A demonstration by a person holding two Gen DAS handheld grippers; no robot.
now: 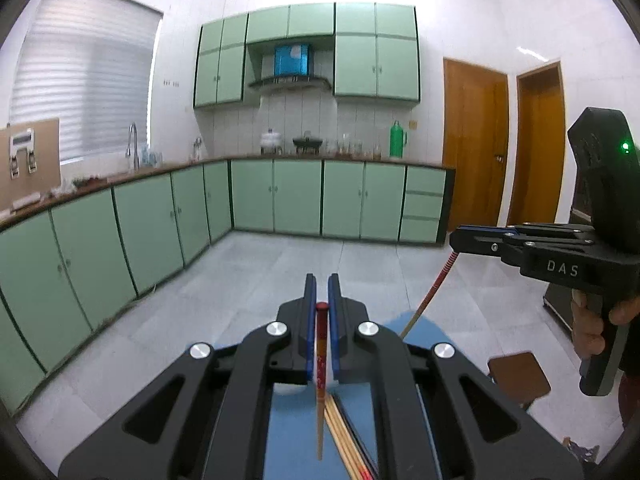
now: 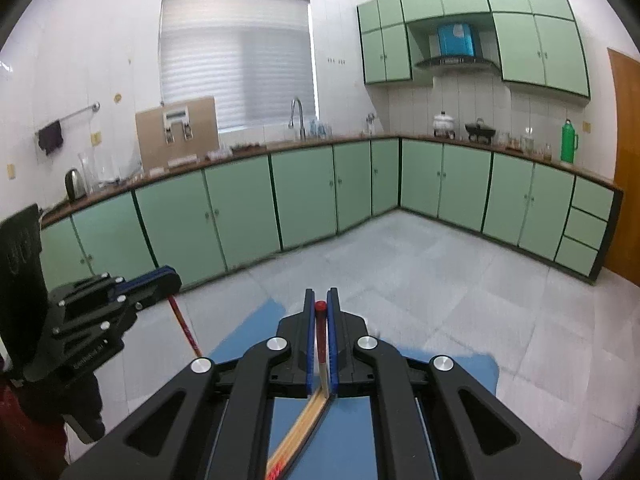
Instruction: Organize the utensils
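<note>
Above the blue mat (image 1: 288, 432), both tongs are lifted and each is closed on one chopstick. Between the blue pads of the left tongs (image 1: 322, 292) stands a chopstick (image 1: 321, 360) with its red end at the tips and its pale wooden end hanging down toward the mat. The right tongs (image 2: 321, 304) pinch a second chopstick (image 2: 321, 332) in the same way — red end up, pale part down. Under them a bundle of chopsticks (image 1: 344, 436) lies on the mat. Behind is a kitchen with green cabinets (image 1: 296, 196) and a grey tiled floor (image 1: 256, 272).
</note>
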